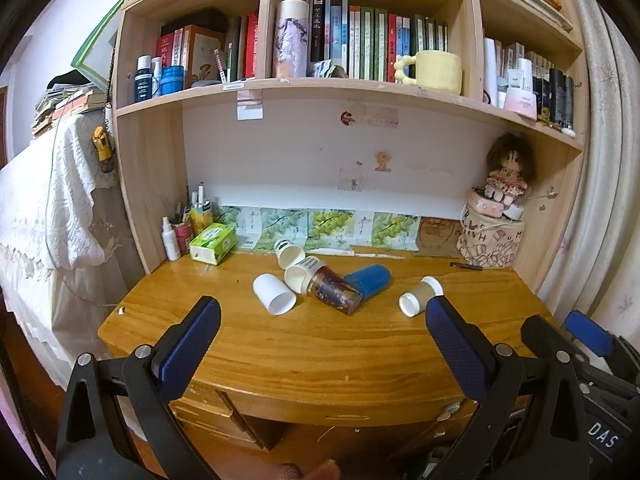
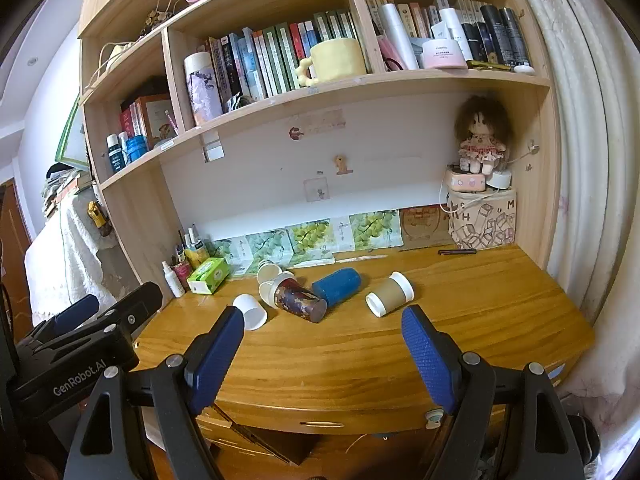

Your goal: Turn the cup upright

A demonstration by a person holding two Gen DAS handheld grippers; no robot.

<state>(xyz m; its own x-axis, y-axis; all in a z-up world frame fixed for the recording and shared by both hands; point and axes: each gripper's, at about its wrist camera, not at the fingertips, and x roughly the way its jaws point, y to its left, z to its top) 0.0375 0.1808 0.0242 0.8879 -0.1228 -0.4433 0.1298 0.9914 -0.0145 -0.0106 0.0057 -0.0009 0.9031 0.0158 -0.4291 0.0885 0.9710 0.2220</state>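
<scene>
Several cups lie on their sides on the wooden desk (image 1: 320, 352): a white cup (image 1: 274, 294), a patterned brown cup (image 1: 334, 290), a blue cup (image 1: 370, 279), a tan cup with white rims (image 1: 420, 296), and two white cups behind (image 1: 290, 252). They also show in the right wrist view: white cup (image 2: 250, 311), brown cup (image 2: 300, 298), blue cup (image 2: 336, 285), tan cup (image 2: 390, 294). My left gripper (image 1: 322, 320) is open and empty, near the desk's front edge. My right gripper (image 2: 322, 330) is open and empty, likewise short of the cups.
A green tissue box (image 1: 212, 243), a spray bottle (image 1: 171, 239) and a pen holder stand at the desk's back left. A patterned bag (image 1: 490, 242) with a doll on top stands back right. Bookshelves hang above. A curtain is on the right.
</scene>
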